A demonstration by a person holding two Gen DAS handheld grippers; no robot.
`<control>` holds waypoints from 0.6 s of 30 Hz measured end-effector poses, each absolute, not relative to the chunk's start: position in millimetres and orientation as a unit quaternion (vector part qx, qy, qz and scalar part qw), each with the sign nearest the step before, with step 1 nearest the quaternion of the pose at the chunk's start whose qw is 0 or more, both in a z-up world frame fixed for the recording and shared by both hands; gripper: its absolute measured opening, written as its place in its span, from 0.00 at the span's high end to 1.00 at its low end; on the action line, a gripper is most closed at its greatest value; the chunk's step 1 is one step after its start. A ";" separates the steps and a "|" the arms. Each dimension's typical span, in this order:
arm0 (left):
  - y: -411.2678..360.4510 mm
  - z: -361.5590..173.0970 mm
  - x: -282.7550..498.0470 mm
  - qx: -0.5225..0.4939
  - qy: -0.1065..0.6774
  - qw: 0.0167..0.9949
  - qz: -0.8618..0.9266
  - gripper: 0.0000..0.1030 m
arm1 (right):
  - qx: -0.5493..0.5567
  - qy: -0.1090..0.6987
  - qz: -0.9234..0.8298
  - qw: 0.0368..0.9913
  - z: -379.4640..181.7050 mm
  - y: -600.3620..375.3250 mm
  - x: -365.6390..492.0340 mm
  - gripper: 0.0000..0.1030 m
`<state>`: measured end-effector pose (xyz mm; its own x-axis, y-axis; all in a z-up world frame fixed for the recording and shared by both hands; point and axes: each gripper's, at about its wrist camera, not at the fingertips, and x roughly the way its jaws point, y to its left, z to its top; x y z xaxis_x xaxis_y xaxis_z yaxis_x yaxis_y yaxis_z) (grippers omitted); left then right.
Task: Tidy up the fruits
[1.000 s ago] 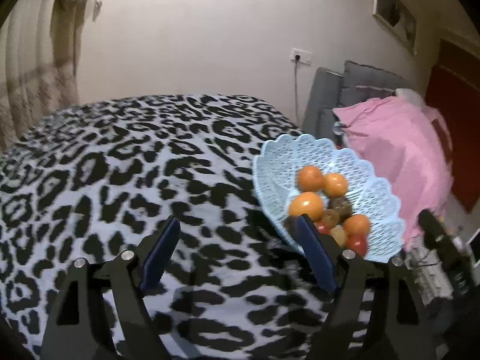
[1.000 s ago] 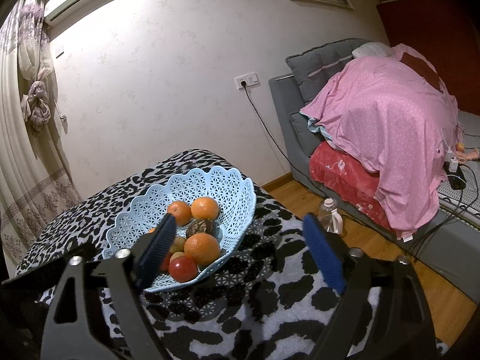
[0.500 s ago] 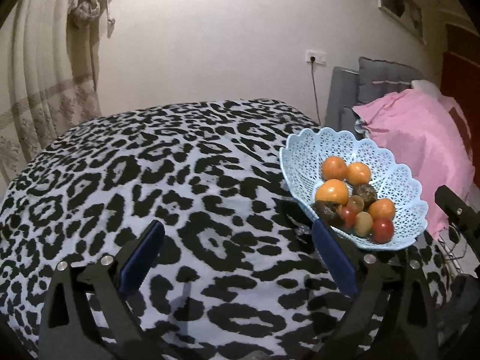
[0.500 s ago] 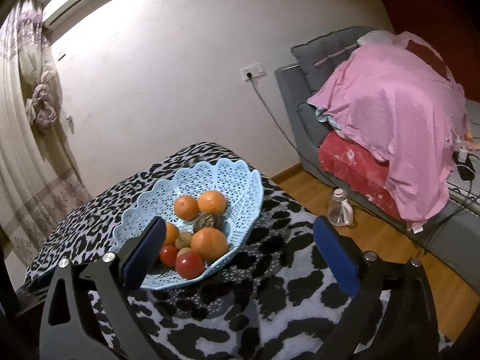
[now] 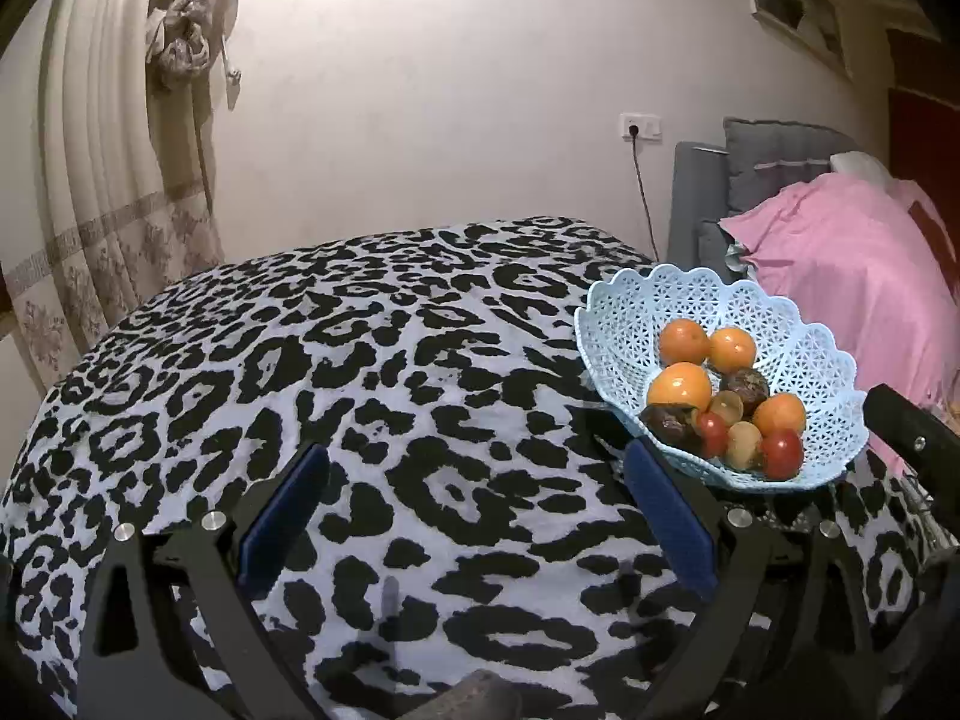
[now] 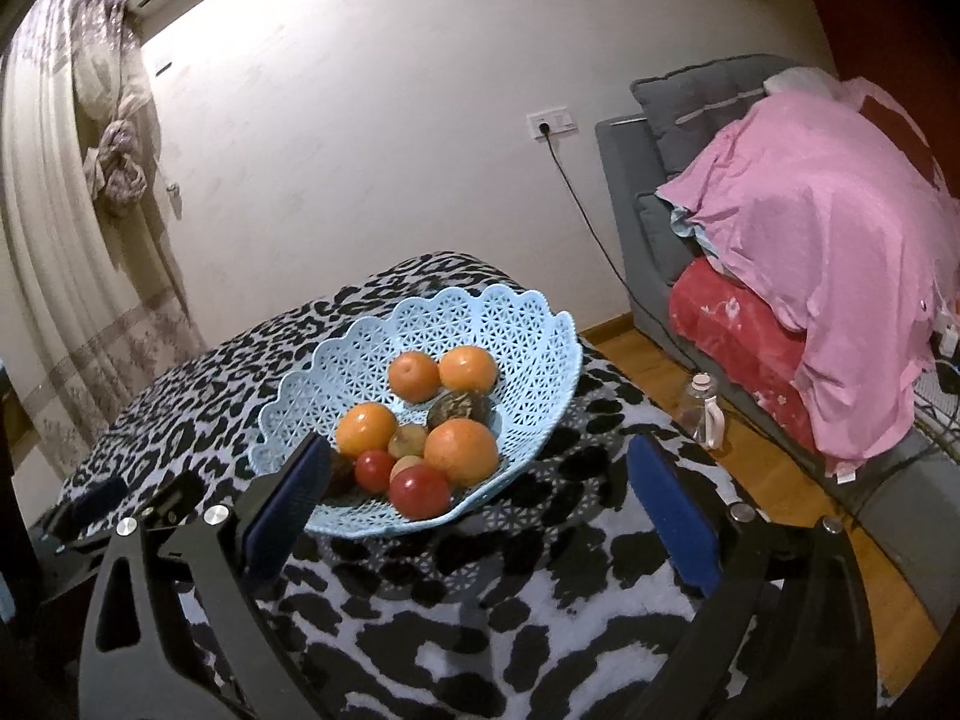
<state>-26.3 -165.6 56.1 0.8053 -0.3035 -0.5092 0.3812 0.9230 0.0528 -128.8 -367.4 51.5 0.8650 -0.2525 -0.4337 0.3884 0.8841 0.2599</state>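
Observation:
A light blue lattice basket point(image 5: 624, 312) stands at the right edge of a table under a leopard-print cloth point(image 5: 360, 360). It holds several oranges point(image 5: 679, 386), red tomatoes point(image 5: 781, 451), dark passion fruits point(image 5: 744, 385) and small yellowish fruits. My left gripper point(image 5: 474, 510) is open and empty, to the left of the basket and nearer to me. In the right wrist view the basket point(image 6: 480, 318) sits ahead and left. My right gripper point(image 6: 480, 504) is open and empty, its left finger beside the basket's near rim.
A grey sofa point(image 6: 630, 180) under a pink blanket point(image 6: 828, 192) stands to the right, with a plastic bottle point(image 6: 702, 408) on the wood floor. A curtain point(image 5: 90, 180) hangs at the left. A cable point(image 6: 588, 228) runs from a wall socket.
Both grippers have pulled back from the basket and stayed open. In the left view the basket has slid right; in the right view it now sits nearer the centre.

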 end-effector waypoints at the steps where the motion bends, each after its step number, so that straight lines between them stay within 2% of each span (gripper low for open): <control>1: -165.9 56.5 -27.0 0.077 0.253 0.947 -0.182 0.05 | 0.168 0.199 -0.168 0.951 51.9 -365.5 -128.5 0.03; 18: -167.4 57.9 -30.4 0.081 0.248 0.948 -0.183 0.05 | 0.135 0.204 -0.174 0.954 55.5 -352.2 -127.9 0.03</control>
<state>-30.4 -167.4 57.9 0.8098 -0.3069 -0.5000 0.3873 0.9198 0.0627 -127.9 -352.2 55.5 0.8568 -0.2764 -0.4353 0.3867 0.9029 0.1877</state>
